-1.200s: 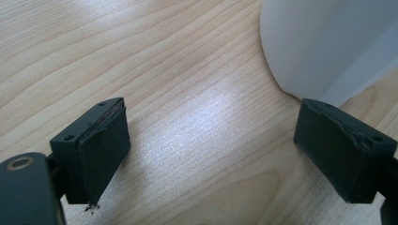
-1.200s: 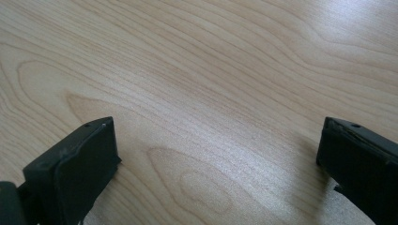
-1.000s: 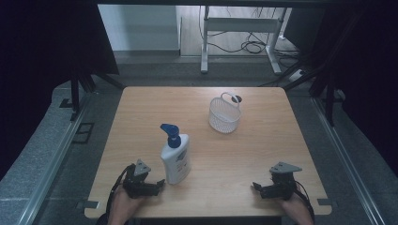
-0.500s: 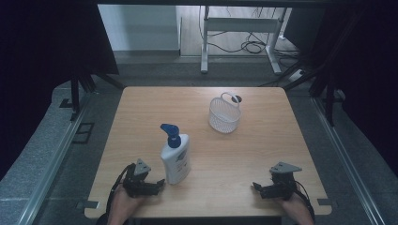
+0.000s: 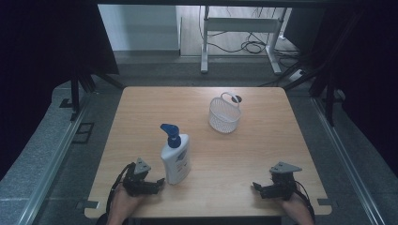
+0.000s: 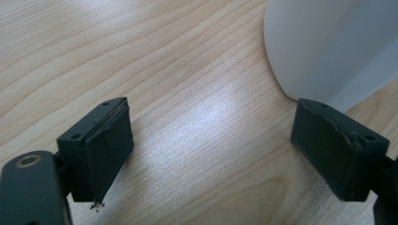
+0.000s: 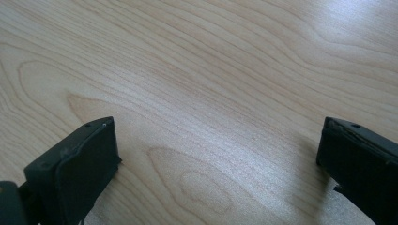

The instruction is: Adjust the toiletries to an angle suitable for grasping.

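A white pump bottle (image 5: 176,158) with a blue pump head lies on the wooden table (image 5: 244,154), left of centre near the front. A white mesh basket (image 5: 224,115) with a handle stands farther back, right of centre. My left gripper (image 5: 158,183) rests at the front left, just left of the bottle's base. It is open, and the bottle's white base (image 6: 324,47) curves in beyond its right jaw. My right gripper (image 5: 257,188) rests at the front right, open, with bare wood (image 7: 211,117) between its jaws.
A small dark round thing (image 5: 237,99) sits behind the basket. Grey floor and metal rails (image 5: 51,164) run along both sides of the table. Beyond the far edge stand a white frame (image 5: 239,28) and loose cables (image 5: 253,47).
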